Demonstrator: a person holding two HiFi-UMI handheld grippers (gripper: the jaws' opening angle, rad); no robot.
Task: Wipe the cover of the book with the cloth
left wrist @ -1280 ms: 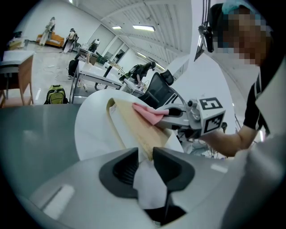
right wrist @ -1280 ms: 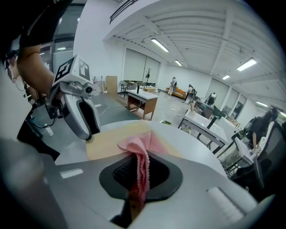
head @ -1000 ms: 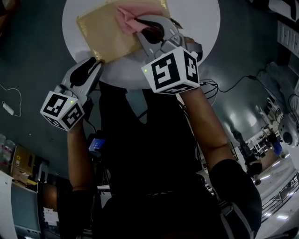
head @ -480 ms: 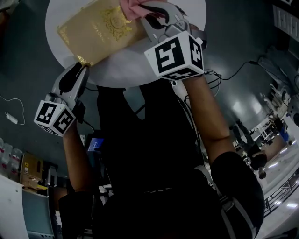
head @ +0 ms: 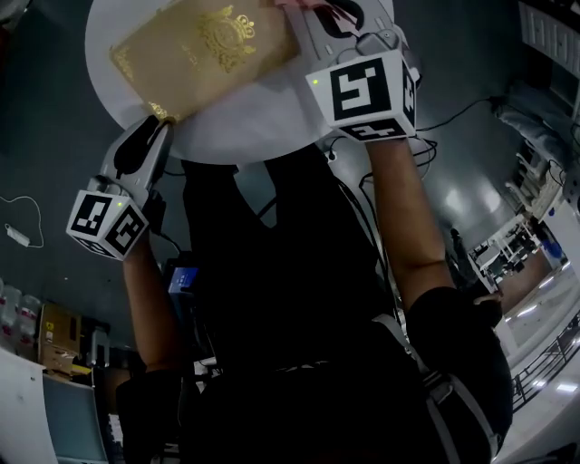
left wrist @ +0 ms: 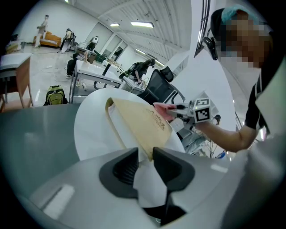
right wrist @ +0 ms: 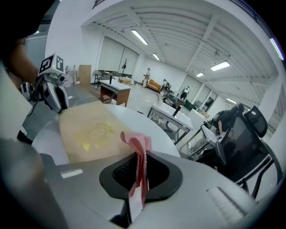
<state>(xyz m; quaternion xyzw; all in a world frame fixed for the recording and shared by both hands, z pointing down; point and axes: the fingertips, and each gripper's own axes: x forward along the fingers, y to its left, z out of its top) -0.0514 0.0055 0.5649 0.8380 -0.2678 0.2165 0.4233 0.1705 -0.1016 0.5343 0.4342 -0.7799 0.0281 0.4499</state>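
A gold-covered book (head: 204, 50) lies on the round white table (head: 263, 109). My left gripper (head: 156, 122) sits at the book's near corner, and in the left gripper view (left wrist: 145, 156) that corner runs into the narrow gap between the jaws, which are shut on it. The right gripper (head: 310, 9) is at the book's far right edge, shut on a pink cloth (right wrist: 138, 152) that stands up folded between its jaws (right wrist: 139, 166). Beyond the cloth the book's cover (right wrist: 87, 132) shows a gold emblem. In the head view, only a sliver of cloth (head: 304, 4) shows at the frame's top.
The table stands on a dark grey floor with cables (head: 453, 163) trailing to the right. Desks (right wrist: 116, 91) and a black office chair (right wrist: 241, 134) stand behind. A backpack (left wrist: 56, 94) is on the floor. The person's body fills the lower head view.
The right gripper has carried the pink cloth across the cover to the book's far right edge. The left gripper has stayed at the book's near corner.
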